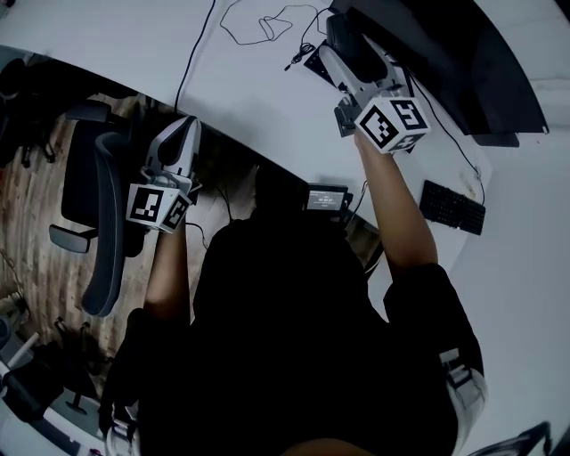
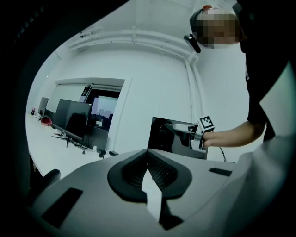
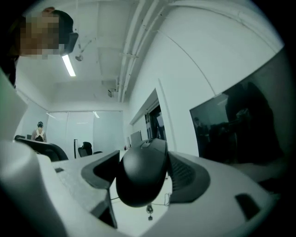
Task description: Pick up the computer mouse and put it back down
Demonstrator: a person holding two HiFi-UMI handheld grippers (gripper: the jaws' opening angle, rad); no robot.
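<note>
The black computer mouse (image 3: pixel 138 180) is clamped between the pads of my right gripper (image 3: pixel 143 169), which holds it level in the air. From the head view, the right gripper (image 1: pixel 346 52) carries the mouse (image 1: pixel 341 34) above the white desk (image 1: pixel 249 98), near the dark monitor (image 1: pixel 445 53). My left gripper (image 1: pixel 185 129) hovers over the desk's near edge on the left, jaws shut with nothing in them. In the left gripper view its jaws (image 2: pixel 149 173) meet, and the right gripper (image 2: pixel 187 133) shows ahead in front of the monitor (image 2: pixel 162 136).
A thin black cable (image 1: pixel 267 25) loops on the desk at the back. A black keyboard (image 1: pixel 452 207) lies at the right. An office chair (image 1: pixel 96 205) stands on the floor at the left. A small lit device (image 1: pixel 327 198) sits under the desk edge.
</note>
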